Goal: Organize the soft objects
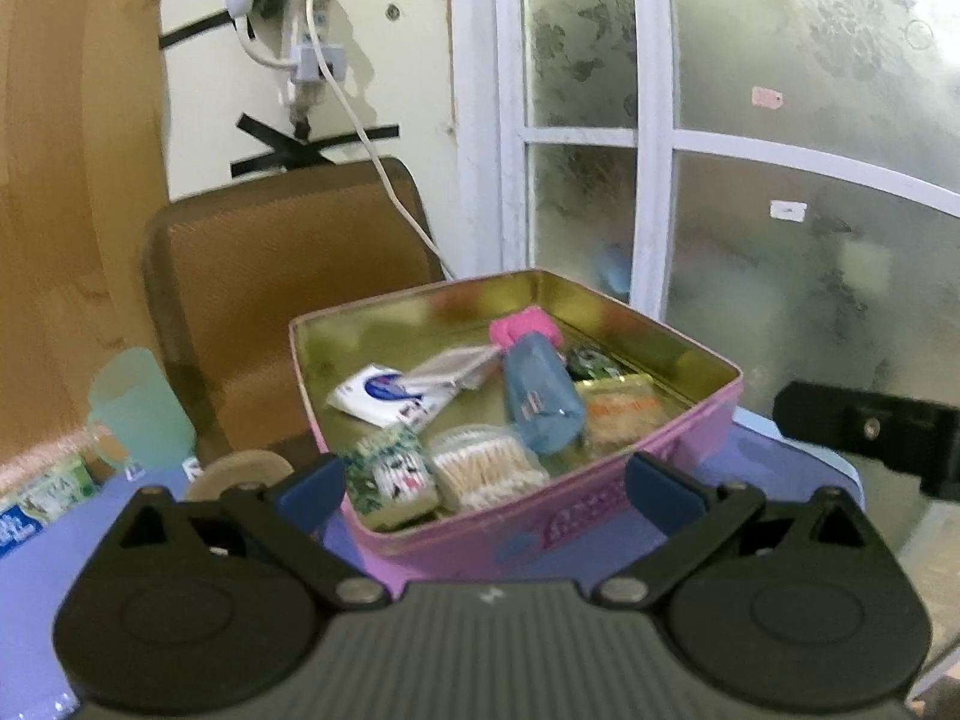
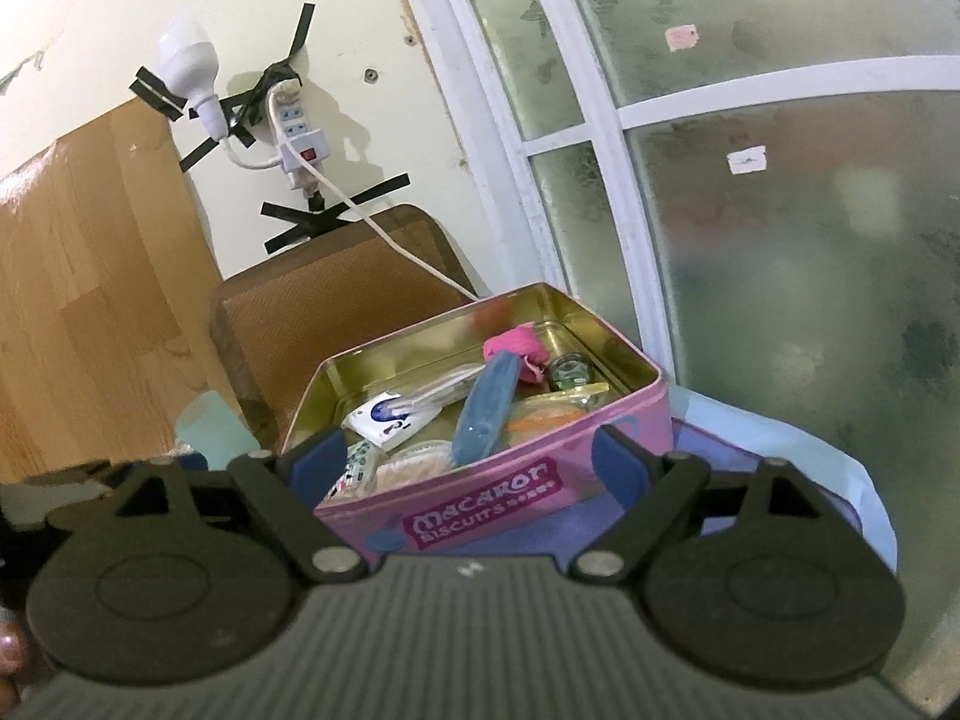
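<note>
Pink tin (image 1: 606, 501) — apparently soft items inside.

The tin's (image 1: 600, 516) lettering is smeared by blur in the left wrist view. In the right wrist view its near wall hides most of the cotton swabs (image 2: 414, 462). The green packet (image 1: 51, 495) is cut off at the frame's edge.

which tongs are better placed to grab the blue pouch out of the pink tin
Left, probably. The left tongs are open just over the near rim of the pink tin, with the blue pouch right ahead. The right tongs, also open, look lower and further back.
</note>
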A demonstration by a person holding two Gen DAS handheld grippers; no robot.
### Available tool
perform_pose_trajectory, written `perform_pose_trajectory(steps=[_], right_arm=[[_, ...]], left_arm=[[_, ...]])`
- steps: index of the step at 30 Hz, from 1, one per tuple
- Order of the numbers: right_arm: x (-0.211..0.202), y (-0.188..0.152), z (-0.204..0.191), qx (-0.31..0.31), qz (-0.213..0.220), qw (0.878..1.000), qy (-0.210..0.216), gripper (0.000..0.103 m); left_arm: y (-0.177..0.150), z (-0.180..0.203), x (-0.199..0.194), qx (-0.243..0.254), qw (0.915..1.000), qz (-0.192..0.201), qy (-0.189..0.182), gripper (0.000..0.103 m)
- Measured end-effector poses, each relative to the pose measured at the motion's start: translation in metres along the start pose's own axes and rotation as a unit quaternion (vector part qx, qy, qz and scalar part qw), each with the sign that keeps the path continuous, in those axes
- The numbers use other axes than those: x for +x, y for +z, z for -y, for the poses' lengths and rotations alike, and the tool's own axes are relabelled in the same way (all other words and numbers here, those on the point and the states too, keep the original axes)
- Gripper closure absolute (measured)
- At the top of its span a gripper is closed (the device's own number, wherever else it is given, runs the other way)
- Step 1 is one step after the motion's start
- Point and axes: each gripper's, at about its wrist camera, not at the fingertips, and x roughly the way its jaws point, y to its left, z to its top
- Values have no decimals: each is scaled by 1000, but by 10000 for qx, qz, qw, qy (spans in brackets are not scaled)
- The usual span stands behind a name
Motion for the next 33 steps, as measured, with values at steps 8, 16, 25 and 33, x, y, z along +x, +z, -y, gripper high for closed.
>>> perform_pose_trajectory(steps=[8, 16, 25, 33], right_arm=[[5, -2, 6, 109, -106, 9999, -6, 12], [9, -5, 8, 174, -254, 9995, -25, 11], [8, -6, 7, 81, -357, 9992, -141, 9], [-5, -2, 6, 2, -290, 9993, -223, 8]], left_arm=[[-3, -1, 7, -74, 9997, -224, -86, 0], [-3, 2, 10, 54, 9995, -294, 140, 0], [0, 8, 1, 195, 9992, -295, 160, 0], [3, 17, -17, 337, 9993, -165, 81, 0]])
